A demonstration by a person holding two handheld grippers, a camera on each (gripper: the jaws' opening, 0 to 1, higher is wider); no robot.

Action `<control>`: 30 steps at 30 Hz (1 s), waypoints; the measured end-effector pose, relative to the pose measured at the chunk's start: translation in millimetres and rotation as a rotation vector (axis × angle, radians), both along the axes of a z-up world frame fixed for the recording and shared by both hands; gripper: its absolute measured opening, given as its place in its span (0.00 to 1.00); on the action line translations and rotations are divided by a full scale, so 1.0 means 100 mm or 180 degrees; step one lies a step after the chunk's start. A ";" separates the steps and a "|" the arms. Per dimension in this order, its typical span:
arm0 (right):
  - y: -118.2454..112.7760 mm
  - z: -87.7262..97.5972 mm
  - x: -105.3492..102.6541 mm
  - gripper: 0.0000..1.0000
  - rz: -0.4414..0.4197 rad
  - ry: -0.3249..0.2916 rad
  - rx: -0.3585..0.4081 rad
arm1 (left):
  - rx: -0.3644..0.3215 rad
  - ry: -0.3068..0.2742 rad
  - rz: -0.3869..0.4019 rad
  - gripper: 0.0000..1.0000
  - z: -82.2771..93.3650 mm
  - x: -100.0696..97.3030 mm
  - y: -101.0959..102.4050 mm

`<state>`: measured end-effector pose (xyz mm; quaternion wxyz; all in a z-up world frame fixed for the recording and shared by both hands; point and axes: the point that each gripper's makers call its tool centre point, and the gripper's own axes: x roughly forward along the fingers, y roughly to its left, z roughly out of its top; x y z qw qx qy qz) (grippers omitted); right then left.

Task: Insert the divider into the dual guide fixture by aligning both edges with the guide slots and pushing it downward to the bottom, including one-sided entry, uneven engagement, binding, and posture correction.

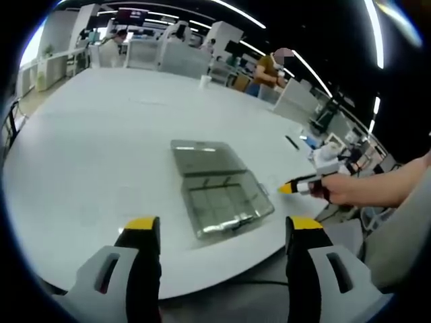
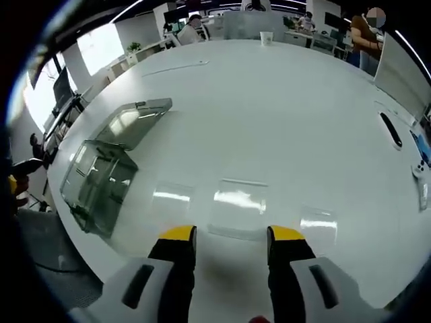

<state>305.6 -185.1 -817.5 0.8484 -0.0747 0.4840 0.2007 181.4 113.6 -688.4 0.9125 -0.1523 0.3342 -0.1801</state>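
Observation:
A clear plastic box (image 1: pixel 219 198) with inner compartments lies on the white table (image 1: pixel 101 148), its lid folded open behind it. My left gripper (image 1: pixel 223 227) hovers at the near table edge in front of it, open, nothing between its yellow tips. The right gripper (image 1: pixel 302 187) reaches in from the right, held by a hand (image 1: pixel 353 190). In the right gripper view the same box (image 2: pixel 104 171) sits at the left. A clear flat divider plate (image 2: pixel 239 205) seems to lie just ahead of my right gripper (image 2: pixel 232 235), which is open and holds nothing.
A black pen-like object (image 2: pixel 390 129) lies at the right side of the table, and a paper cup (image 2: pixel 267 37) stands at the far edge. The near table edge (image 2: pixel 81 235) drops off beside the box. People sit at desks beyond the table.

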 end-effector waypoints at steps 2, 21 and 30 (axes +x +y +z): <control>-0.01 0.00 0.00 0.38 0.0001 0.0003 -0.0036 | -0.0002 0.0004 0.0004 0.73 -0.01 0.00 0.01; -0.01 -0.02 0.03 0.37 -0.0079 0.0005 -0.0258 | -0.0029 0.0009 0.0028 0.73 -0.03 0.00 0.03; -0.01 -0.01 0.03 0.37 -0.0095 -0.0012 -0.0251 | -0.0027 0.0013 0.0013 0.73 -0.03 -0.01 0.02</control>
